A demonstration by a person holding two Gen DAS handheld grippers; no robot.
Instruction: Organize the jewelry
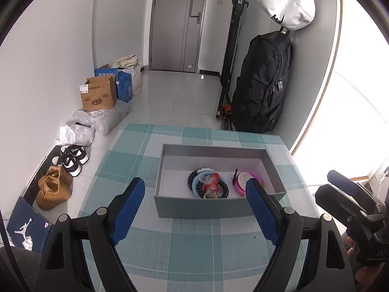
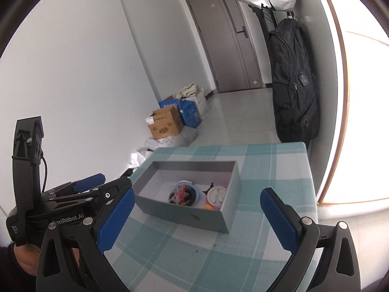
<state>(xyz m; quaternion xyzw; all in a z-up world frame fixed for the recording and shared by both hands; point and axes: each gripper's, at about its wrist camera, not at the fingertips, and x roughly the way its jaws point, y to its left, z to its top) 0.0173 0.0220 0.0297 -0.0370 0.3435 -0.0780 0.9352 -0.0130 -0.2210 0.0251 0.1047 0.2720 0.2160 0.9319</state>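
A grey open box [image 1: 204, 209] sits on the teal plaid tablecloth [image 1: 189, 248]. Inside it lie a black bead bracelet with a light blue ring and red-clear pieces [image 1: 207, 185], and a white round piece with a pink-purple ring [image 1: 244, 181]. My left gripper [image 1: 195, 194] is open and empty, held just in front of the box's near wall. In the right wrist view the box [image 2: 189, 216] holds the same jewelry [image 2: 183, 194] and the white round piece [image 2: 216, 196]. My right gripper [image 2: 197, 209] is open and empty, above the cloth before the box.
The table's right edge [image 2: 308, 182] is near a black backpack [image 2: 291, 80] hanging on the wall. Cardboard boxes [image 1: 99, 95], parcels and shoes [image 1: 54, 186] line the floor on the left. The right gripper shows at the left view's right edge [image 1: 350, 209].
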